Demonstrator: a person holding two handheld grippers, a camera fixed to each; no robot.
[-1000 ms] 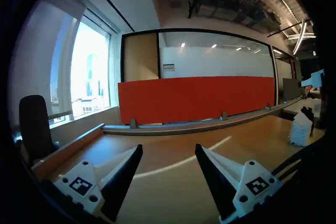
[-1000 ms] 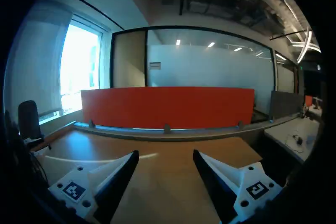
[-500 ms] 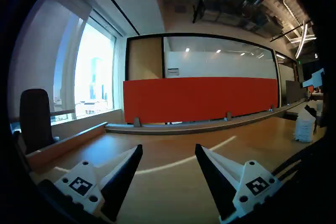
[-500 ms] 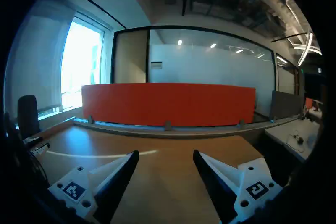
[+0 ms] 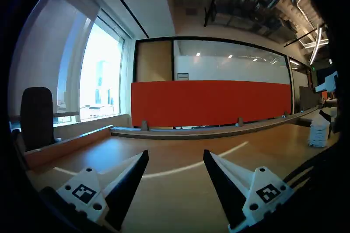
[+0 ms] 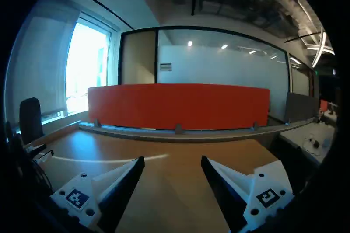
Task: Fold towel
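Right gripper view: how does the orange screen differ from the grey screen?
The orange screen is bright orange and spans the far edge of the wooden desk; the grey screen is dull grey, looks much narrower and stands off to the right by a white desk. Both stand upright.

The tabletop [image 5: 262,145] is smooth wood with a satin sheen, catching a pale streak of light in front of the orange-red divider [image 5: 210,104], whose face looks matt and even. Behind the divider, the glass wall [image 5: 232,69] is glossy. The left tongs [image 5: 175,151] and right tongs [image 6: 172,158] are matt white plastic with black inner faces.
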